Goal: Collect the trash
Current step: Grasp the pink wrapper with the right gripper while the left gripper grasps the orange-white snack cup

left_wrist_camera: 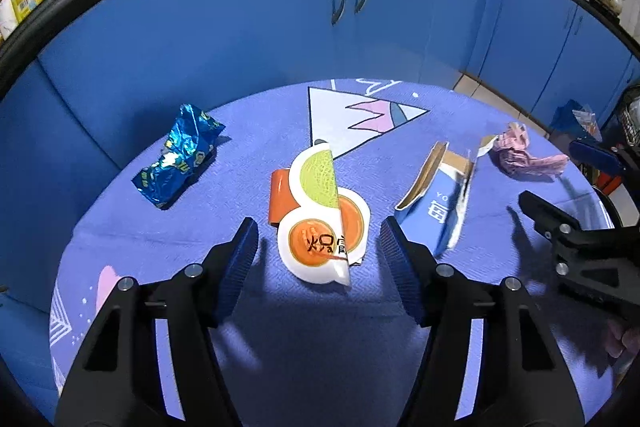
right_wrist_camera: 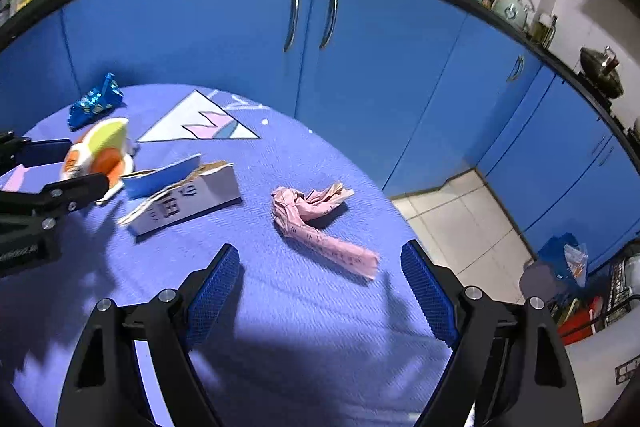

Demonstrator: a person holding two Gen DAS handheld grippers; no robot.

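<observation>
4 pieces of trash are seen on a round counter (left_wrist_camera: pixel 280 347) covered with a purple patterned cloth, in front of blue cabinet doors (left_wrist_camera: pixel 240 19).

In the left wrist view, the left tongs (left_wrist_camera: pixel 318 247) are held over the counter with the jaws partly open and nothing gripped. A white, green and orange melon-printed wrapper (left_wrist_camera: pixel 324 219) lies between the 2 blue ribbed pads, apart from both. A crumpled shiny blue foil wrapper (left_wrist_camera: pixel 180 159) is found at 10 o'clock from it. A torn blue and white cardboard carton (left_wrist_camera: pixel 436 199) lies just beside it at 3 o'clock, and a crumpled pink paper wrapper (left_wrist_camera: pixel 524 155) lies further out at 2 o'clock.

In the right wrist view, the right tongs (right_wrist_camera: pixel 320 267) are held wide open and empty. The crumpled pink paper wrapper (right_wrist_camera: pixel 316 219) lies just ahead of the pads, its long end reaching between them without contact. The carton (right_wrist_camera: pixel 184 203) is seen at 10 o'clock from it, with the melon-printed wrapper (right_wrist_camera: pixel 100 151) and the foil wrapper (right_wrist_camera: pixel 96 103) beyond. The left tongs (right_wrist_camera: pixel 56 167) enter at the 9 o'clock edge, around the melon-printed wrapper.
</observation>
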